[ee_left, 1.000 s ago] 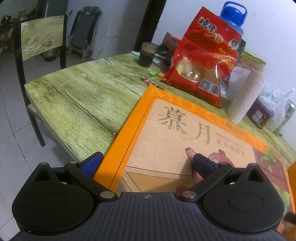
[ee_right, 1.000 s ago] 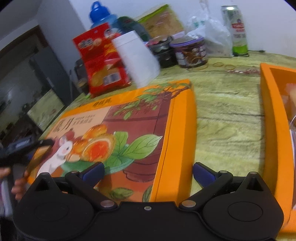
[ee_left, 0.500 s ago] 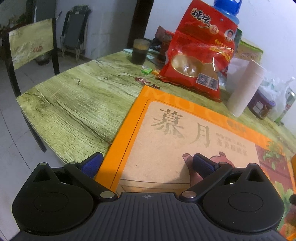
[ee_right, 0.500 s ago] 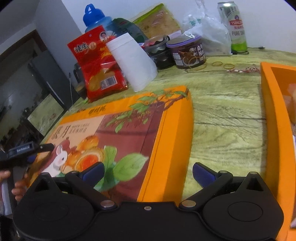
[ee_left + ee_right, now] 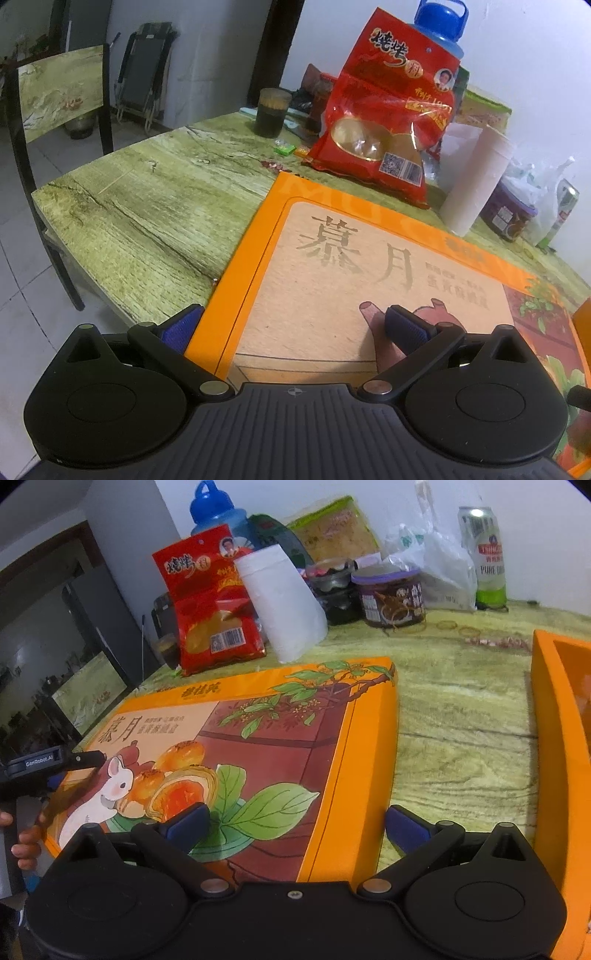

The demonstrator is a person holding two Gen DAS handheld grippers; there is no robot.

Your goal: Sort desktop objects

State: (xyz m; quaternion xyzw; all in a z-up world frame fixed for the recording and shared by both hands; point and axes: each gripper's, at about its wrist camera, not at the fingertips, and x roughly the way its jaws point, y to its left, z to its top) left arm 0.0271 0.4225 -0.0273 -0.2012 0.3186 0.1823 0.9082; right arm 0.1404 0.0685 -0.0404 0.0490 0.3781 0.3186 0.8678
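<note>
A large orange box lid [image 5: 369,266] with a rabbit and pastry picture lies flat on the green wood-grain table [image 5: 147,206]. My left gripper [image 5: 293,326] is open and straddles the lid's left edge: one finger hangs outside the edge, the other is over the printed top. My right gripper [image 5: 295,825] is open too and straddles the lid [image 5: 258,738] at its right edge, with one finger over the leaf print and the other over bare table. An open orange box base [image 5: 554,738] stands just to the right. The left gripper [image 5: 55,762] and a hand [image 5: 26,843] show at the lid's far end.
Along the back stand a red snack bag [image 5: 384,122], a blue-capped jug [image 5: 439,26], a white paper roll [image 5: 472,181], a dark cup [image 5: 271,112], a purple-lidded jar [image 5: 391,598] and a green can [image 5: 484,557]. A chair [image 5: 59,88] stands beyond the table's left edge.
In the right wrist view the lid now sits further from the gripper and lies flatter on the table. The left wrist view has shifted only slightly. Both grippers stay open.
</note>
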